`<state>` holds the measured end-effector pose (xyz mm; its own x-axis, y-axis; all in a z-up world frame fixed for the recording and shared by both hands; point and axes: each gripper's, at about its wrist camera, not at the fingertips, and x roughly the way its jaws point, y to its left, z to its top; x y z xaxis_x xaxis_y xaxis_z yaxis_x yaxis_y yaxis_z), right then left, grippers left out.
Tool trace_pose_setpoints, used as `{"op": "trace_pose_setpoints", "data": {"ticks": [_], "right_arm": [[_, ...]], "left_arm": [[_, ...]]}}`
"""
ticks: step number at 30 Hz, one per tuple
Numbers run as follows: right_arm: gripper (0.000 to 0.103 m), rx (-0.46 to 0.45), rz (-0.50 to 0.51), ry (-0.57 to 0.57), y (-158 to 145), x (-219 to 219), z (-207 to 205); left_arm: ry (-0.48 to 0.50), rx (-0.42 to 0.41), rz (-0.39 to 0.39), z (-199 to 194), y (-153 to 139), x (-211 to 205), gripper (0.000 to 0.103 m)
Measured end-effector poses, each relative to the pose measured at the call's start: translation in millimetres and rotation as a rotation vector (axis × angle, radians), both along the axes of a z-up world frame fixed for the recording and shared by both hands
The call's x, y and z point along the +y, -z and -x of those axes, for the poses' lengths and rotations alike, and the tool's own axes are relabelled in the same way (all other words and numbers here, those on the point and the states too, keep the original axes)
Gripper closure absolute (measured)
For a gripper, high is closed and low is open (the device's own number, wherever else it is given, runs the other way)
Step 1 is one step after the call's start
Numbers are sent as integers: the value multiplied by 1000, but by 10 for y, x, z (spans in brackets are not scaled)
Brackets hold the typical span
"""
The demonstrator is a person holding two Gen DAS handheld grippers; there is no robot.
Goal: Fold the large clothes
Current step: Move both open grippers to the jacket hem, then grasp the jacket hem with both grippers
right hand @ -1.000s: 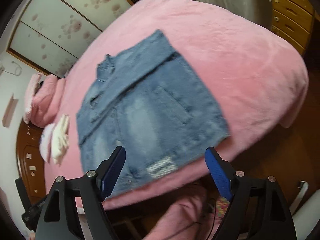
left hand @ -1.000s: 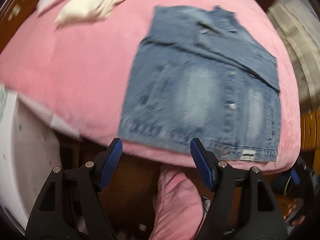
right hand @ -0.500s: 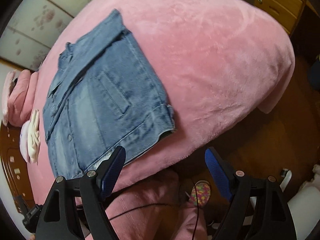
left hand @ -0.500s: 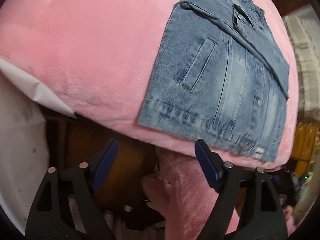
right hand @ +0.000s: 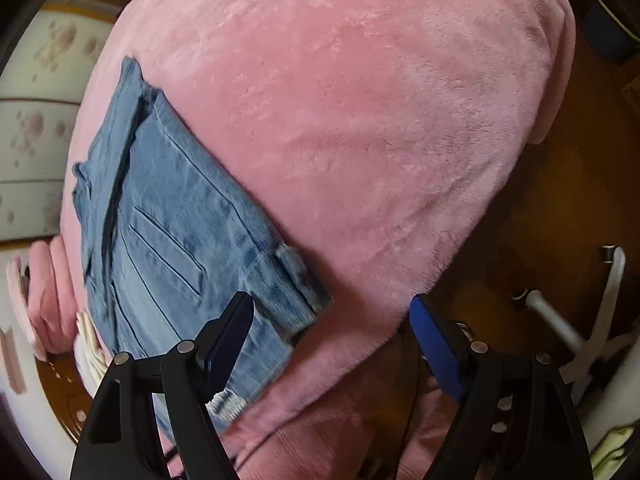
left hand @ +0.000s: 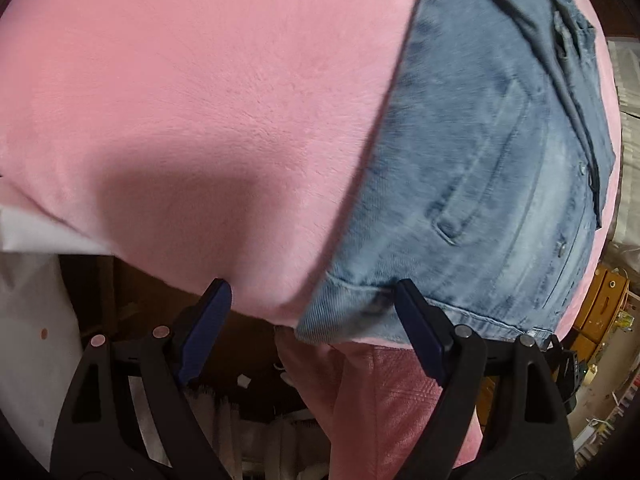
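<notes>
A blue denim jacket (left hand: 500, 184) lies flat on a pink plush bed cover (left hand: 200, 100), sleeves folded in, hem at the bed's near edge. My left gripper (left hand: 312, 312) is open, its fingers straddling the hem's left corner at the edge. In the right wrist view the jacket (right hand: 176, 232) lies at the left, and my right gripper (right hand: 332, 320) is open around the hem's right corner. Neither gripper holds cloth.
The pink bed cover (right hand: 380, 120) drops off to a wooden floor (right hand: 560, 208) on the right. A white chair base (right hand: 576, 320) stands there. Pink-clad legs (left hand: 380, 400) are below the bed edge. A wooden drawer unit (left hand: 600, 312) is at the far right.
Both grippers have moved down and in toward the jacket's hem corners at the bed edge. The jacket lies as before. Both stay open.
</notes>
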<state>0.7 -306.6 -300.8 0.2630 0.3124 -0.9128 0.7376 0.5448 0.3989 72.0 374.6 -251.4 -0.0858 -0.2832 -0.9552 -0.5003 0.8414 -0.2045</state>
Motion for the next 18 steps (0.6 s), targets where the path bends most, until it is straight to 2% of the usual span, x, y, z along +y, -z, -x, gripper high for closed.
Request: {"op": "trace_pose_setpoints", "data": {"ticks": [5,10,12,16,18], "right_arm": [[28,-26,-39,-6,80,90,-204],[41,31,21,-74,162,246,-458],[44,32,32,-62,165,279,-478],[59,5,11,-28,127,307,-430],[64,-18,-7,-15,85,316,-400]], "left_arm": [[-53,51,60,-118,207,33,20],[-96,100,81,-199,283,31,21],[-96,83,97,-216,261,22,21],[-119,24,174,-207,228,-26,21],[-134,5,179,-198,225,-63,21]]}}
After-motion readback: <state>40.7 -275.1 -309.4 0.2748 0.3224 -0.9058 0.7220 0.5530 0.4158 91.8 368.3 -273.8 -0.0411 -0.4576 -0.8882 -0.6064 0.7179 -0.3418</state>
